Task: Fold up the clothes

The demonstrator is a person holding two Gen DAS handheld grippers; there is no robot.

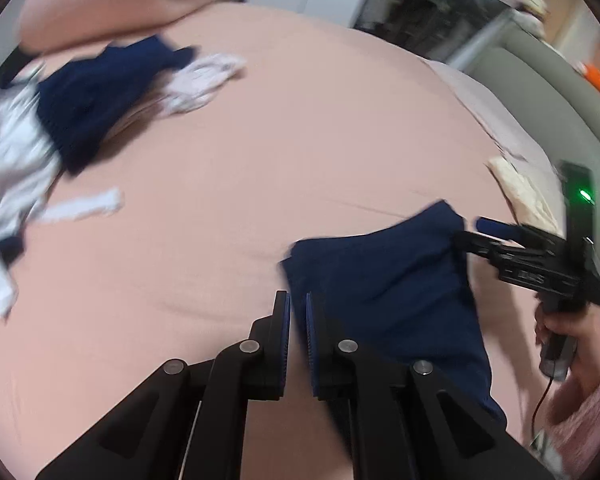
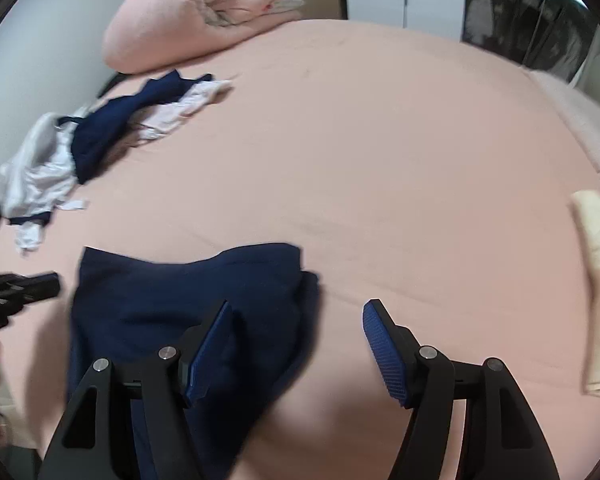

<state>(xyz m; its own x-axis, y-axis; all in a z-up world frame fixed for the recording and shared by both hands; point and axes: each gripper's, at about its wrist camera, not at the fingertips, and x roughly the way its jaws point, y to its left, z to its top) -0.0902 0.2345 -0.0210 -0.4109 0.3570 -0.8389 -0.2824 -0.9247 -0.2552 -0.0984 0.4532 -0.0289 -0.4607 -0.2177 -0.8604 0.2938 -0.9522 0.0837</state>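
Observation:
A folded navy garment [image 1: 396, 292] lies on the pink bed near me; it also shows in the right wrist view [image 2: 188, 296]. My left gripper [image 1: 297, 300] hovers at the garment's left edge with its jaws nearly together and nothing between them. My right gripper [image 2: 298, 310] is open above the garment's right edge, its left finger over the cloth. In the left wrist view the right gripper [image 1: 470, 232] is at the garment's far right corner. The left gripper [image 2: 54, 282] shows at the left in the right wrist view.
A heap of navy and white clothes [image 1: 60, 120] lies at the far left of the bed [image 1: 300, 140], also in the right wrist view [image 2: 80, 152]. A rolled pink blanket [image 2: 188, 12] sits at the head. A cream folded cloth [image 2: 596, 280] lies at the right edge.

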